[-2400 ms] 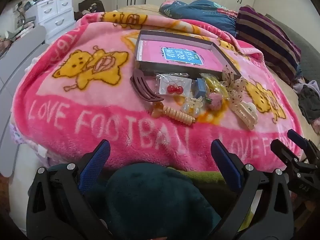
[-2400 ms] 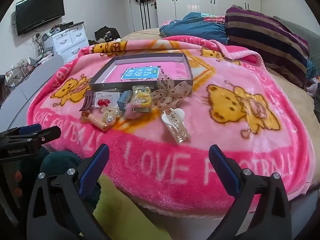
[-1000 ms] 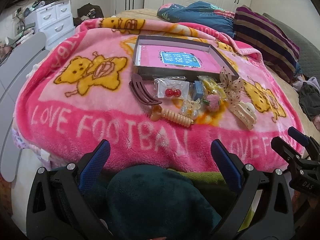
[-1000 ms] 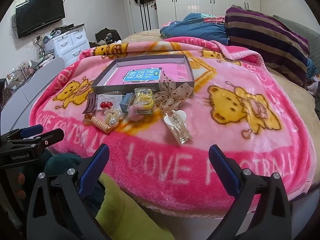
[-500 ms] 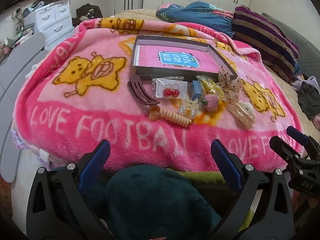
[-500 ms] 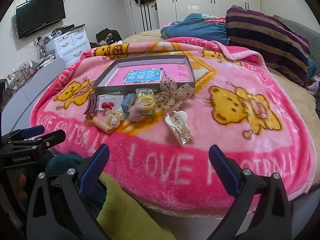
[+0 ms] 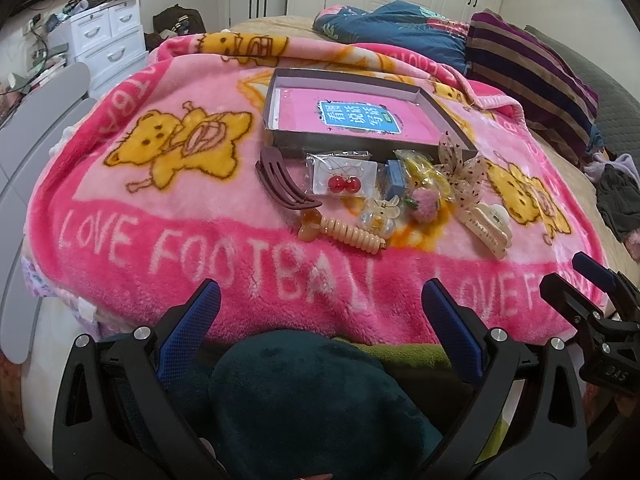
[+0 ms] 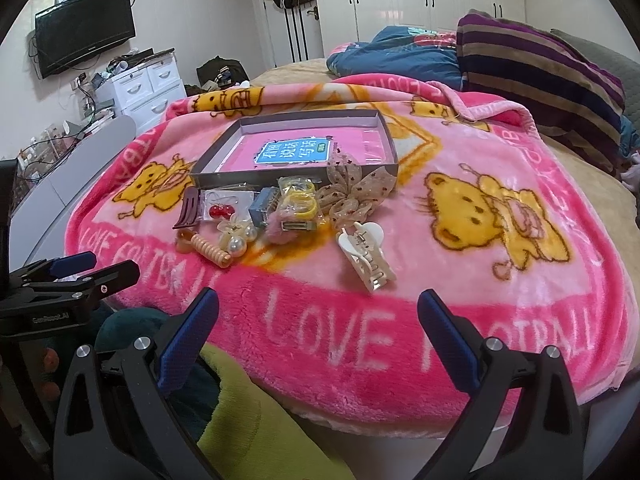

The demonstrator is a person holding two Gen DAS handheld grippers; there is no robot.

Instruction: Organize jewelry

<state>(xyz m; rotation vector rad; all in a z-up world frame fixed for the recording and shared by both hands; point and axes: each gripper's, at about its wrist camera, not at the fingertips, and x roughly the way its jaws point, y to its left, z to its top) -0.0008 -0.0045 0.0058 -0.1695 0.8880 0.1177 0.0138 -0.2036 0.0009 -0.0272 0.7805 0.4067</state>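
Observation:
A shallow grey box [image 7: 448, 120] [image 8: 394, 162] with a pink book inside lies on a pink blanket. In front of it sits a cluster of accessories: a maroon hair comb [image 7: 282, 184] [image 8: 188, 208], bagged cherry earrings [image 7: 343, 184] [image 8: 221, 211], a beige spiral clip [image 7: 346, 234] [image 8: 208, 250], a cream claw clip [image 7: 486, 226] [image 8: 366, 256], a dotted bow [image 7: 460, 176] [image 8: 352, 192] and yellow bands [image 8: 298, 200]. My left gripper [image 7: 320, 308] and right gripper [image 8: 318, 308] both stand open at the bed's near edge, well short of the items, holding nothing.
The pink blanket [image 7: 160, 240] covers a bed. A striped pillow [image 8: 540, 68] and blue quilt [image 8: 400, 56] lie at the back right. White drawers [image 7: 108, 44] and a grey chair [image 7: 40, 112] stand left. Dark green and lime fabric [image 8: 256, 420] sits below the grippers.
Both grippers have shifted only slightly; the views sway a little and the items on the blanket stay where they were. Both stay open.

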